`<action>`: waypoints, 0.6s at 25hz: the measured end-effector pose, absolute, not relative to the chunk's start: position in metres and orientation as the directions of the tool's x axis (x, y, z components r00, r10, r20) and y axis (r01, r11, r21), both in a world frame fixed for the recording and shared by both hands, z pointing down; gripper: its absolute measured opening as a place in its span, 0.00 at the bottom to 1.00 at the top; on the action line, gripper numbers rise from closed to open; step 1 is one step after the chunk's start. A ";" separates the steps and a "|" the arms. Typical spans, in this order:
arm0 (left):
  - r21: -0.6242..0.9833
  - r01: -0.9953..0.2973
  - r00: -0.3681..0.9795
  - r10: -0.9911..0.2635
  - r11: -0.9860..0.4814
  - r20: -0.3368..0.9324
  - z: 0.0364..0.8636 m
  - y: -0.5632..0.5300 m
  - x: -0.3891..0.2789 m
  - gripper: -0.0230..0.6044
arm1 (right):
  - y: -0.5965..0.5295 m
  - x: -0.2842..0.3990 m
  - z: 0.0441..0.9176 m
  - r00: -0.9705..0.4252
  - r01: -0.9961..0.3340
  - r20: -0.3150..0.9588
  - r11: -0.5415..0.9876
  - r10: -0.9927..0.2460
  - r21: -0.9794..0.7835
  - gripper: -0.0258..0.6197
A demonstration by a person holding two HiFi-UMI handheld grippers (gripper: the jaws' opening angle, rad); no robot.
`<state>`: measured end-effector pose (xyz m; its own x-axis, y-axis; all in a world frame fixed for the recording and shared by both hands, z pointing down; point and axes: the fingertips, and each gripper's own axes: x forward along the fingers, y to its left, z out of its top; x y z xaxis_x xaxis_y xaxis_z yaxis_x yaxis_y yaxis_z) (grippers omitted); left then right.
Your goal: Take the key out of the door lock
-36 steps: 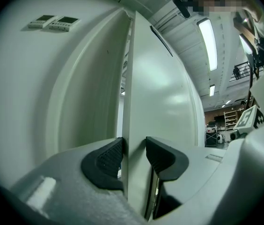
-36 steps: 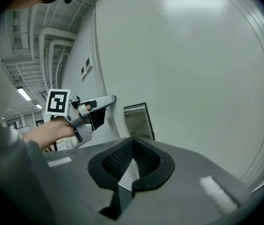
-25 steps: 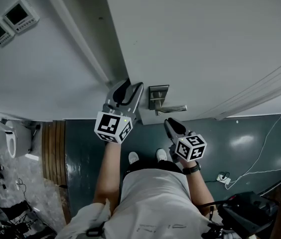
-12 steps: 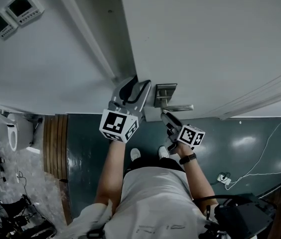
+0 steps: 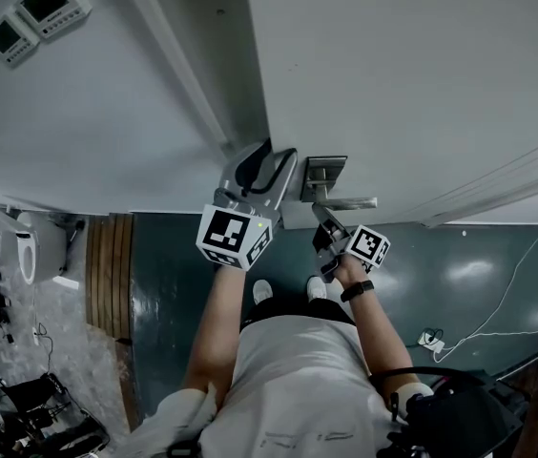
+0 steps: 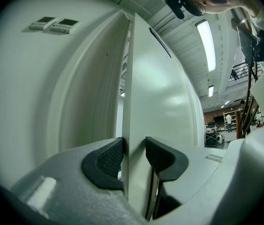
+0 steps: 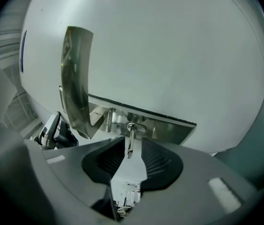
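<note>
On the door edge left hand-held gripper clamps; right hand-held gripper, jaws just closing, straddles key, seemingly untouched.

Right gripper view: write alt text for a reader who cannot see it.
A key sticks out of the lock plate on a white door, between the two black pads of the right gripper, whose jaws have just been closing but do not yet press it. The metal door handle rises at upper left.
</note>
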<state>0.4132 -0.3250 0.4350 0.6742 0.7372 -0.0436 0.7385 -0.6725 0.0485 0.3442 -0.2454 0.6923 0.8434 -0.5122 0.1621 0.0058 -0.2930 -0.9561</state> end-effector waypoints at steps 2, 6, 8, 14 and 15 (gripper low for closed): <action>0.047 0.739 0.674 0.737 -0.672 -0.045 0.435 -0.325 0.413 0.28 | -0.247 0.348 0.691 0.846 -0.026 0.124 -0.272 -0.518 -0.962 0.17; 0.046 0.740 0.673 0.738 -0.671 -0.049 0.435 -0.326 0.413 0.28 | -0.245 0.347 0.690 0.861 -0.036 0.083 -0.224 -0.501 -0.974 0.09; 0.045 0.739 0.674 0.737 -0.672 -0.047 0.435 -0.326 0.413 0.28 | -0.245 0.346 0.691 0.871 -0.027 0.064 -0.177 -0.486 -0.984 0.08; 0.041 0.738 0.675 0.737 -0.674 -0.035 0.436 -0.325 0.412 0.29 | -0.246 0.343 0.690 0.884 -0.009 0.072 -0.171 -0.462 -0.985 0.08; 0.041 0.738 0.674 0.738 -0.673 -0.035 0.436 -0.325 0.412 0.29 | -0.246 0.343 0.689 0.885 -0.007 0.073 -0.170 -0.459 -0.985 0.08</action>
